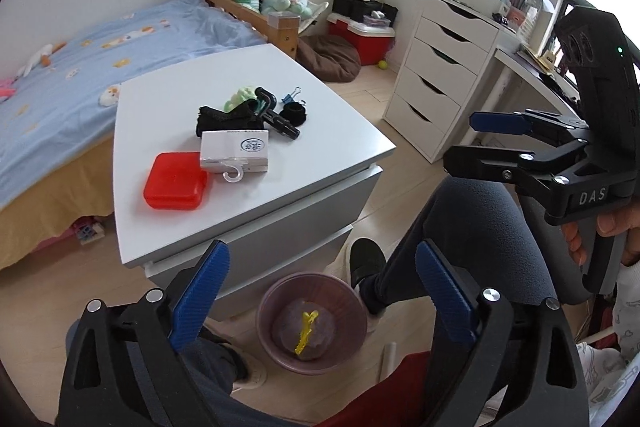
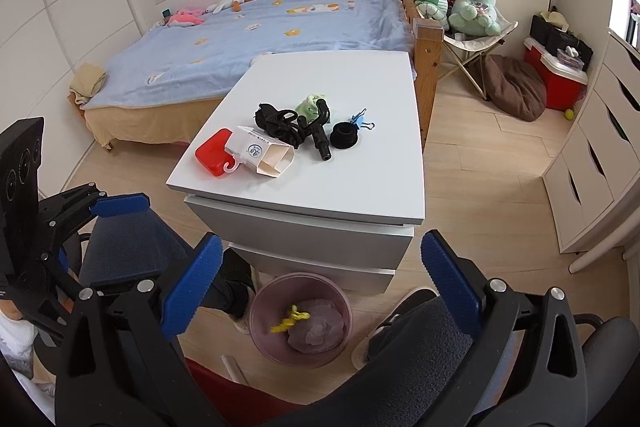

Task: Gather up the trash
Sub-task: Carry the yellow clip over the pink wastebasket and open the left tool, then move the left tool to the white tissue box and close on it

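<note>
A pink waste bin (image 1: pixel 264 311) (image 2: pixel 256 307) stands on the floor in front of a white cabinet (image 1: pixel 320 131) (image 2: pixel 360 187). A yellow scrap (image 1: pixel 306 331) (image 2: pixel 290 320) lies inside it on crumpled paper. My left gripper (image 1: pixel 320 267) hangs open above the bin, nothing between its blue pads. My right gripper (image 2: pixel 322 253) (image 1: pixel 476 141) is open and empty too, beside the left. On the cabinet lie a red box (image 1: pixel 176 181) (image 2: pixel 212 149), a white carton (image 1: pixel 234 149) (image 2: pixel 264 155), a green crumpled wad (image 1: pixel 240 95) (image 2: pixel 310 103), black cloth (image 1: pixel 224 117) and a black tube (image 1: pixel 280 121) (image 2: pixel 320 141).
A blue binder clip (image 2: pixel 360 119) and a black ring (image 2: pixel 344 135) lie on the cabinet's right part. A person's legs and shoes (image 1: pixel 368 263) flank the bin. A bed (image 1: pixel 80 67) is behind the cabinet, a white drawer unit (image 1: pixel 440 79) to the right.
</note>
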A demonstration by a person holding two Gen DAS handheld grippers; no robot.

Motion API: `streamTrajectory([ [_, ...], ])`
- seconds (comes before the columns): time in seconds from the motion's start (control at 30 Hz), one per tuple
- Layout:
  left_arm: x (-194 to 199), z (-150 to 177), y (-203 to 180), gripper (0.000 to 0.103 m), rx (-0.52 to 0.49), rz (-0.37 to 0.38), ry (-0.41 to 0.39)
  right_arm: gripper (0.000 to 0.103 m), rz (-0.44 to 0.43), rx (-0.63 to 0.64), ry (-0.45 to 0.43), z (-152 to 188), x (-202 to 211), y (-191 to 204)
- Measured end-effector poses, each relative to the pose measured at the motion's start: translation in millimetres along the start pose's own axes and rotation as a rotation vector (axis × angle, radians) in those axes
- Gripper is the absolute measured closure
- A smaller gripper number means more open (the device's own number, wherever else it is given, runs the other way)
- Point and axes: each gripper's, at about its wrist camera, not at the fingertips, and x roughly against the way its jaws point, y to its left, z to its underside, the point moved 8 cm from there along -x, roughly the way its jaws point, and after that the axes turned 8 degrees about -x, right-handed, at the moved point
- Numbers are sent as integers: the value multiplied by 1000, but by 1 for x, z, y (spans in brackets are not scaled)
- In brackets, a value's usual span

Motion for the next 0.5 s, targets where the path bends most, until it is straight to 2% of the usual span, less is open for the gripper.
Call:
streamTrajectory([
  [0.2,6,-1,15,8,33,-54,-13,5,-3,2,7,2,-3,2],
  [0.5,11,-6,26,8,59,-81,-24,4,0,17,6,-4,-6,9],
])
